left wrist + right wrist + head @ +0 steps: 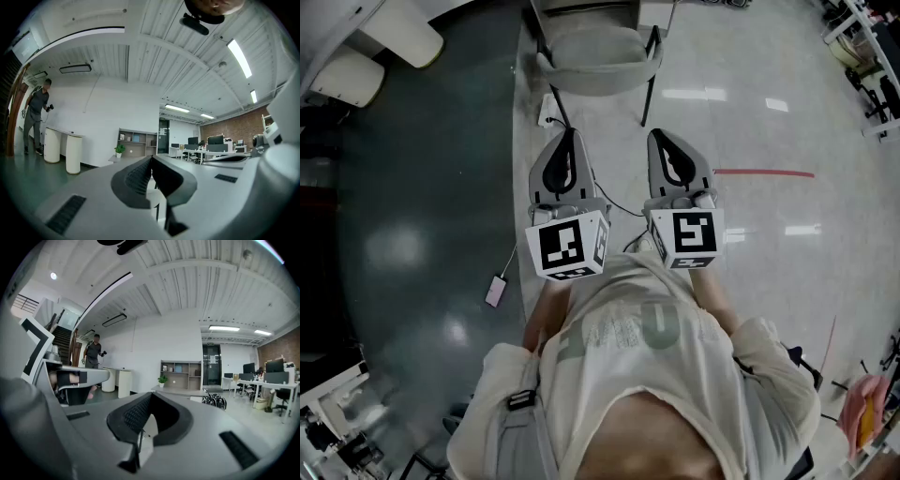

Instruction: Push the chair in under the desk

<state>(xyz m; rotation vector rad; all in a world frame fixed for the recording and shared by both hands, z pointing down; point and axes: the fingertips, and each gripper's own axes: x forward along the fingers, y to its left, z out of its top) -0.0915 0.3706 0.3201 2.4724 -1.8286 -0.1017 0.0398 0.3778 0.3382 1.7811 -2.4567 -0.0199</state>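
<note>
**Grey chair ahead, both grippers clenched on nothing**

Grey and curved, the chair [595, 52] stands on the pale floor [750, 122] at the top of the head view, straight in front of the person. Its rounded back rim faces them and its thin black legs splay toward the grippers. Little shows beyond it in that view. A flat grey tabletop [183, 392] in the right gripper view, past the jaws, is probably the desk, though I cannot be sure.

The left gripper [570, 133] and the right gripper [662, 137] are held side by side close to the person's chest, pointing forward at the chair and well apart from it. In each gripper's own view the ribbed jaws meet at the tips with nothing between them, so both are closed and empty.

As I judge it, this is the approach step: the chair has not been touched and the push has not begun.

The next move calls for bringing both grippers forward to the back rim, one on each side of its middle. The closed tips would do as blunt pushers (no grasp seems needed). The push should be straight and even, because an off-centre one would likely swing the chair on its legs.
</note>
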